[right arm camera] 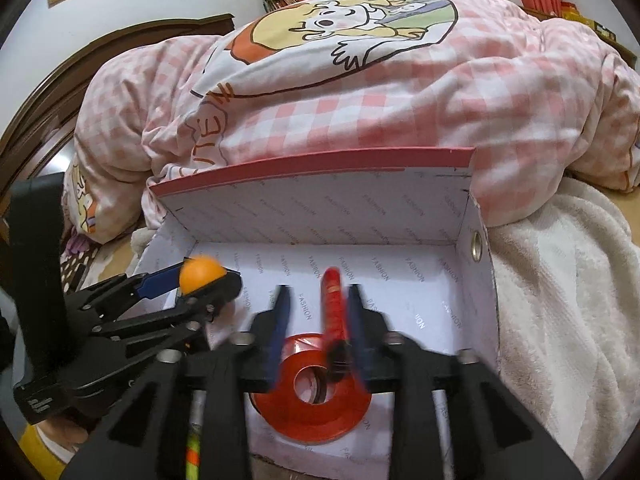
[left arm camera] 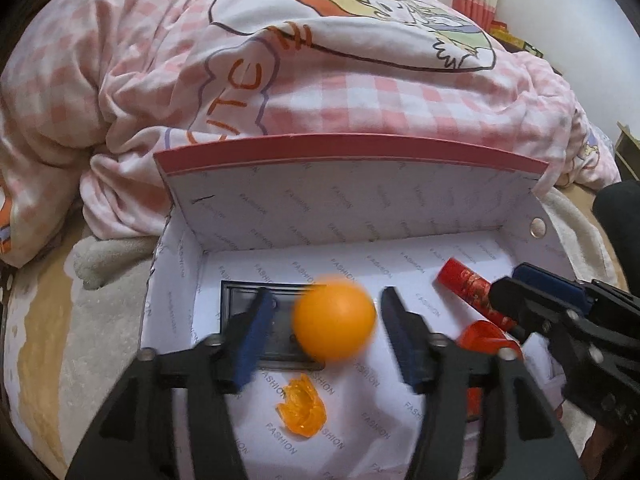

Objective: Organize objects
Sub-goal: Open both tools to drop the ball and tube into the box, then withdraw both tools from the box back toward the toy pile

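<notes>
An open white box [left arm camera: 280, 216] with a red top edge sits on the bed; it also shows in the right wrist view [right arm camera: 320, 208]. My left gripper [left arm camera: 326, 320] is open over the box, and an orange ball [left arm camera: 335, 320], blurred, is between its fingers without touching them. The ball [right arm camera: 200, 276] shows in the right wrist view too. My right gripper [right arm camera: 318, 312] is open around a red tube [right arm camera: 334, 312], above a red tape roll [right arm camera: 312, 392]. In the box lie a black tray [left arm camera: 244, 300], an orange plastic piece [left arm camera: 302, 408], the red tube [left arm camera: 472, 292] and the tape roll [left arm camera: 486, 334].
A pink checked quilt [left arm camera: 360, 92] is heaped behind the box. A white fleece blanket [right arm camera: 560, 300] lies to the box's right. A wooden headboard [right arm camera: 80, 76] is at the far left. A yellow-green striped stick [right arm camera: 193, 452] lies near the box's front.
</notes>
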A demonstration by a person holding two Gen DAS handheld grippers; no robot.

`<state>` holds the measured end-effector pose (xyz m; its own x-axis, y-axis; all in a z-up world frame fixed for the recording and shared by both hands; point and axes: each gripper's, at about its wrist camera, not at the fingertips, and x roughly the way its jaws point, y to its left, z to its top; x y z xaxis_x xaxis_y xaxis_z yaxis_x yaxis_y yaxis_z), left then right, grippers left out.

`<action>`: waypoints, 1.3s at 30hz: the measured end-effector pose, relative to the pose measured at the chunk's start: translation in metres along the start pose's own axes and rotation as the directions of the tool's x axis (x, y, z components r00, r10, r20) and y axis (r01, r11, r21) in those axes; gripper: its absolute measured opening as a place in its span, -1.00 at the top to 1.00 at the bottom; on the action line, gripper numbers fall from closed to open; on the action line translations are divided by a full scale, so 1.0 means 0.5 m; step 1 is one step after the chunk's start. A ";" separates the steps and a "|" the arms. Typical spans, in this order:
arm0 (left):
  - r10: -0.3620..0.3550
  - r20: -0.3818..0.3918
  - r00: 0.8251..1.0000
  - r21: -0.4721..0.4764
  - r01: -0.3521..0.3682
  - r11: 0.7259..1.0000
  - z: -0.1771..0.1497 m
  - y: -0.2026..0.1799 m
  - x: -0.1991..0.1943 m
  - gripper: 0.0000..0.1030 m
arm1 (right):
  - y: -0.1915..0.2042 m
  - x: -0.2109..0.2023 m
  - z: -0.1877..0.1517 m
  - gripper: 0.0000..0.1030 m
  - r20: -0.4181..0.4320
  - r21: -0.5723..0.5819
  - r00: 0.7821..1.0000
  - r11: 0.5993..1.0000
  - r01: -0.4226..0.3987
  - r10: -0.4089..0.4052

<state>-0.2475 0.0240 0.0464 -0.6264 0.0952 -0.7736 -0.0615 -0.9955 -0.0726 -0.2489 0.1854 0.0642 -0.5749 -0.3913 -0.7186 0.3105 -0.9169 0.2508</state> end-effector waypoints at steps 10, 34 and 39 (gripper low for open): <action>-0.018 0.004 1.000 -0.008 0.018 1.000 -0.012 -0.009 -0.023 -0.40 | 0.023 -0.034 -0.010 0.11 0.042 -0.027 0.999 1.000 -0.013 0.014; -0.023 0.047 0.999 -0.005 0.023 1.000 -0.132 -0.003 -0.192 -0.40 | 0.057 -0.188 -0.144 0.01 0.053 -0.009 0.998 0.999 -0.037 0.037; -0.032 0.018 0.999 -0.020 0.032 0.999 -0.177 0.004 -0.211 -0.40 | 0.059 -0.202 -0.179 0.01 0.030 -0.006 0.999 1.000 -0.027 0.027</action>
<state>-0.1127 0.0117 0.0722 -0.6379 0.1269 -0.7596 -0.0662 -0.9917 -0.1101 -0.1141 0.2051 0.0861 -0.5883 -0.4184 -0.6919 0.3304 -0.9054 0.2666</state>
